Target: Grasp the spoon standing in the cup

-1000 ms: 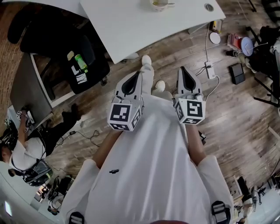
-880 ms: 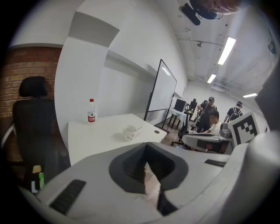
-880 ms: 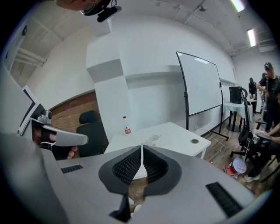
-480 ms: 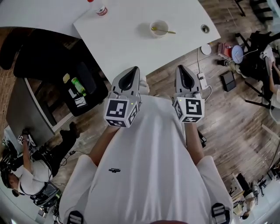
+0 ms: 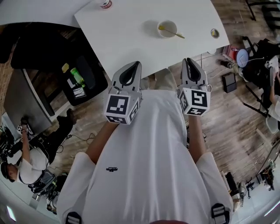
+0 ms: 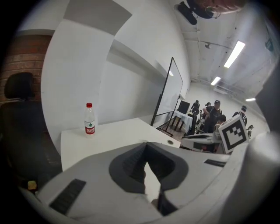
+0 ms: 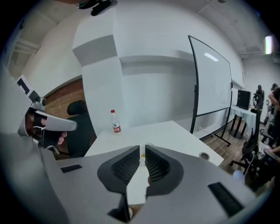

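Closer to the table point(image 5: 131, 39) now, the left tongs point(image 5: 137, 64) sit shut, empty; the right tongs point(image 5: 187, 60), just cracked open, grip nothing. Beyond them a cup point(image 5: 167, 29) holds the yellow spoon point(image 5: 171, 31); a bottle point(image 5: 104, 3) stands farther left.

The bottle point(image 5: 104, 3) is clipped by the head view's top edge, only part of it shown, and the table point(image 5: 131, 35) is cut off there too. In the right gripper view just a sliver of the cup point(image 7: 141, 158) is caught through the slit of the right gripper point(image 7: 142, 148), whose jaws have just been opening with nothing between them. The spoon point(image 5: 171, 30) cannot be told apart there. In the left gripper view the cup is covered by the left gripper point(image 6: 145, 143). The bottle's label cannot be read. The small round thing point(image 5: 215, 33) near the table's edge cannot be identified.
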`<state>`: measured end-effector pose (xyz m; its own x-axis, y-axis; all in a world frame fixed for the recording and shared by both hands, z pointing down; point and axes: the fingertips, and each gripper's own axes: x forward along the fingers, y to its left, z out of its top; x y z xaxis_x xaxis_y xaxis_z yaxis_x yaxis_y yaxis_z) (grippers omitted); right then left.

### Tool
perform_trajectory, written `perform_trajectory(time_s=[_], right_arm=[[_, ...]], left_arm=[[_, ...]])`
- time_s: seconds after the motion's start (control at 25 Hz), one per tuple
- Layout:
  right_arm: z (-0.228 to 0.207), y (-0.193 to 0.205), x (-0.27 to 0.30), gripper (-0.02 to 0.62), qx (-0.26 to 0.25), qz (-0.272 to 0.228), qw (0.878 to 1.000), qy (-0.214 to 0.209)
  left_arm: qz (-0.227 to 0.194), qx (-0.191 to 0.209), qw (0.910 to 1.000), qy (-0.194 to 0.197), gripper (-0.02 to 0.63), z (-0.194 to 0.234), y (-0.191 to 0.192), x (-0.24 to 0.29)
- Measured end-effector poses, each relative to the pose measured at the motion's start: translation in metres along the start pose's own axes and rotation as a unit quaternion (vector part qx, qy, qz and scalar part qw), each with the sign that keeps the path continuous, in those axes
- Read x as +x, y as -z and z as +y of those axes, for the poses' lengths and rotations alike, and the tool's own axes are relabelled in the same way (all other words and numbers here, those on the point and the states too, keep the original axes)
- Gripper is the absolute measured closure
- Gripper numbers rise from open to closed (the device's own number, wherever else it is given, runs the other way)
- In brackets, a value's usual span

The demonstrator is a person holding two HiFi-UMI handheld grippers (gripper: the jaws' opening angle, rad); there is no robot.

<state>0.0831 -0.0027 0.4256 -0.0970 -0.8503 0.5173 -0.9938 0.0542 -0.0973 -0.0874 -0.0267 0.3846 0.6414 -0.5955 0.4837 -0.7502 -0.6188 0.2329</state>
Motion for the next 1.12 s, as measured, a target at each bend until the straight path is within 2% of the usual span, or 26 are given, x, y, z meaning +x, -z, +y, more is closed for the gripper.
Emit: perform_trajectory(time_s=[0.24, 0.56, 0.64, 0.76, 1.12], right_arm=[[-0.010, -0.006, 0.030, 0.556, -0.037, 0.019, 0.998, -0.038], [-0.027, -0.002, 0.065, 0.528, -0.043, 0.037, 0.996, -0.073], [-0.029, 0.001, 0.073, 0.515, -0.071, 0.047, 0.993, -0.083], [-0.027, 0.003, 0.085, 0.499, -0.140, 0.052, 0.985, -0.089], [-0.036, 0.015, 0.116, 0.488, -0.163, 0.080, 0.974, -0.136]], left_arm=[[0.015, -0.023, 0.9991, -0.032, 0.611, 0.005, -0.001, 0.019], [0.033, -0.035, 0.9974, -0.054, 0.611, 0.007, 0.004, 0.047], [0.036, -0.040, 0.9966, -0.062, 0.611, 0.009, 0.005, 0.052], [0.042, -0.047, 0.9951, -0.075, 0.611, 0.013, 0.007, 0.060], [0.062, -0.062, 0.9920, -0.091, 0.611, 0.010, 0.017, 0.080]])
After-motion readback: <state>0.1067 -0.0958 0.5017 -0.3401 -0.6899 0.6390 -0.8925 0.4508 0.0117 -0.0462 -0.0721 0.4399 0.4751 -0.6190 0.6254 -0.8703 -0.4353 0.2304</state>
